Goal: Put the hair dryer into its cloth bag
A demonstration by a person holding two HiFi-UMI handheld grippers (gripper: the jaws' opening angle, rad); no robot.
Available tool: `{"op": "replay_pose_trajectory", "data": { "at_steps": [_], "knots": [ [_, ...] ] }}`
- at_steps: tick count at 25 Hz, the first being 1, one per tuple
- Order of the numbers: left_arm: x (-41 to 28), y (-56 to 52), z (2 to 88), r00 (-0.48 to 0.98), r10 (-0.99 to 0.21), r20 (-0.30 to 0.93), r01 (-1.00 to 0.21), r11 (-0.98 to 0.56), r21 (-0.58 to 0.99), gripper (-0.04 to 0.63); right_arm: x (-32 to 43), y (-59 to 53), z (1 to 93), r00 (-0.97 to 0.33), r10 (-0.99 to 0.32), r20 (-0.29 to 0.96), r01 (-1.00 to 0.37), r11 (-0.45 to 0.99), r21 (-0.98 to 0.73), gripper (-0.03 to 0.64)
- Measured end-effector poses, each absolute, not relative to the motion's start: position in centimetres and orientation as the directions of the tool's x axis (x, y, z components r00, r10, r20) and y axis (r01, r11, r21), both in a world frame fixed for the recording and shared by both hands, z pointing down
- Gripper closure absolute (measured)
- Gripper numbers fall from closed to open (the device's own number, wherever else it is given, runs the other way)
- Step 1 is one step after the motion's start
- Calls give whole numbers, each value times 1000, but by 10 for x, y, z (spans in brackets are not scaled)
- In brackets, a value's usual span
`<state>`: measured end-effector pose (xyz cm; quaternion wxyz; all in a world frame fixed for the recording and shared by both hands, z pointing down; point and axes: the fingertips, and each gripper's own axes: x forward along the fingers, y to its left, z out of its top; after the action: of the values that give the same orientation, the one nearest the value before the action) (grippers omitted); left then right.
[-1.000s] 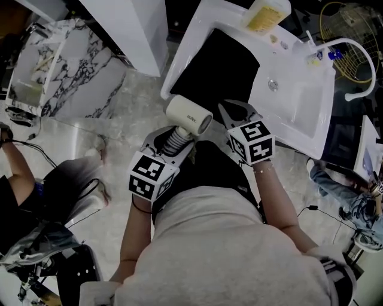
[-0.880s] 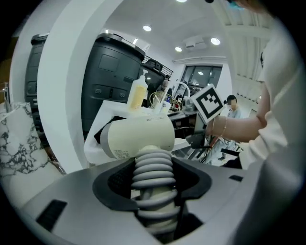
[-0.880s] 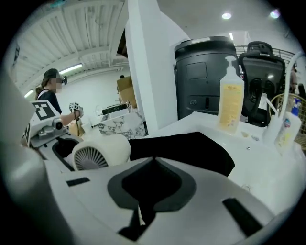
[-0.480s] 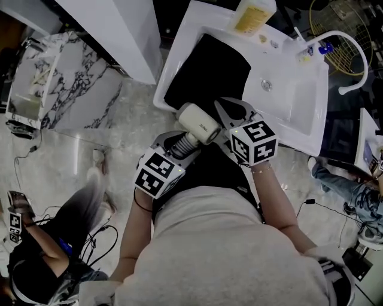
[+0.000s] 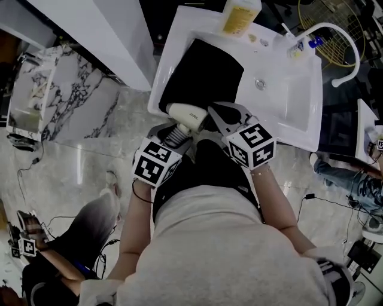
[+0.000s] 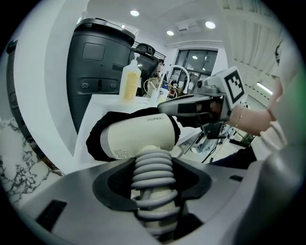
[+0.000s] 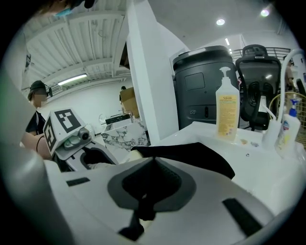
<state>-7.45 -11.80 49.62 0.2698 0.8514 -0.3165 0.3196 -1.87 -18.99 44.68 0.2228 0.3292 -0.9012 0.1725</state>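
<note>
Dryer (image 5: 186, 115) nearer bag (image 5: 203, 69) (soap bottle (image 5: 238, 17) beyond)

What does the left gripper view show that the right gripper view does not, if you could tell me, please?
Only the left gripper view: the ribbed grey handle of the cream hair dryer clamped in the left gripper, and the right gripper's marker cube.

Only the right gripper view: the right gripper's jaws shut on the black cloth bag's edge, the left gripper's marker cube, and a person in a dark cap.

Both: the bag, the yellow pump bottle, the dark grey unit and the white sink counter.
</note>
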Motion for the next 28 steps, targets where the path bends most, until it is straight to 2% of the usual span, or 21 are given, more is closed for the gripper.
{"op": "replay_pose_trajectory", "data": {
  "at_steps": [8,28],
  "knots": [
    [-71,-148,507,519,-404,753,-772,-600,211,367,-27,-191,444,-692,-519,502,-671,719,-180,609],
    [-79,-202,526,377,-377,846,-783,-617,74,367,-48,-192,465,-682,-481,551,-668,716,-201,609]
  ]
}}
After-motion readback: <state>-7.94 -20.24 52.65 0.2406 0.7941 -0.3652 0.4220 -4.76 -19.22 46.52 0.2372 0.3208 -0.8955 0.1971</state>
